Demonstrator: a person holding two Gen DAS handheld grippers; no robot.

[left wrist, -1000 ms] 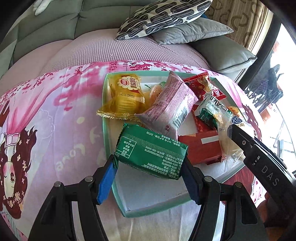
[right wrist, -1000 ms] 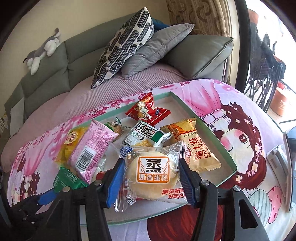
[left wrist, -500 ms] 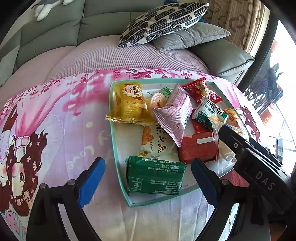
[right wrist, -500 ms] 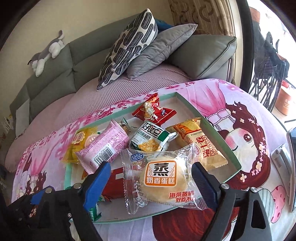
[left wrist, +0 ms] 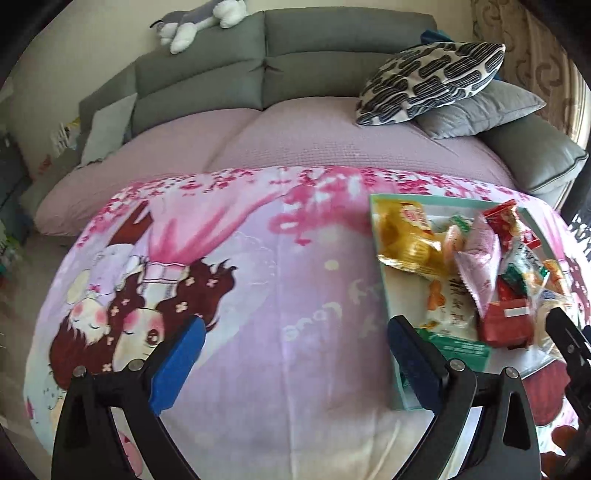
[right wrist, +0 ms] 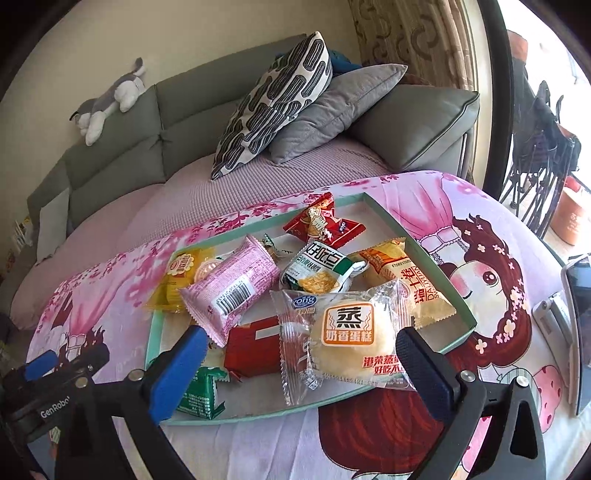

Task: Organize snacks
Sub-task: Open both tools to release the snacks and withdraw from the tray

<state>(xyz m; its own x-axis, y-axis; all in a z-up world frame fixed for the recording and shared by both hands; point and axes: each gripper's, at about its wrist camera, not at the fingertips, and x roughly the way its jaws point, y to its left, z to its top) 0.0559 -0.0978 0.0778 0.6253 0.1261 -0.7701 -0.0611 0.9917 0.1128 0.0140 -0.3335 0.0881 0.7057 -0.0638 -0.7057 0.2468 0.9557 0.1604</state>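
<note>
A mint-green tray (right wrist: 428, 258) on the pink cartoon cloth holds several snack packets. A clear-wrapped steamed cake (right wrist: 347, 332) lies at its near edge, between the jaws of my right gripper (right wrist: 301, 336). Those jaws are opening and the pads do not press on it. A green packet (right wrist: 201, 395) lies in the tray's near left corner. My left gripper (left wrist: 294, 325) hangs over bare cloth left of the tray (left wrist: 385, 295), jaws opening with nothing between them. The green packet (left wrist: 461, 347) shows just past its right finger.
Pink (right wrist: 236, 288), yellow (right wrist: 181, 273), red (right wrist: 321, 221) and white-green (right wrist: 317, 269) packets fill the tray. A phone (right wrist: 580, 295) lies at the table's right edge. Behind stand a grey sofa (left wrist: 332, 48) with pillows (left wrist: 432, 81) and a plush toy (left wrist: 199, 22).
Both grippers opened and let go: the green packet and the cake now lie in the tray. My left gripper swung left over the cloth; the right drew back slightly.
</note>
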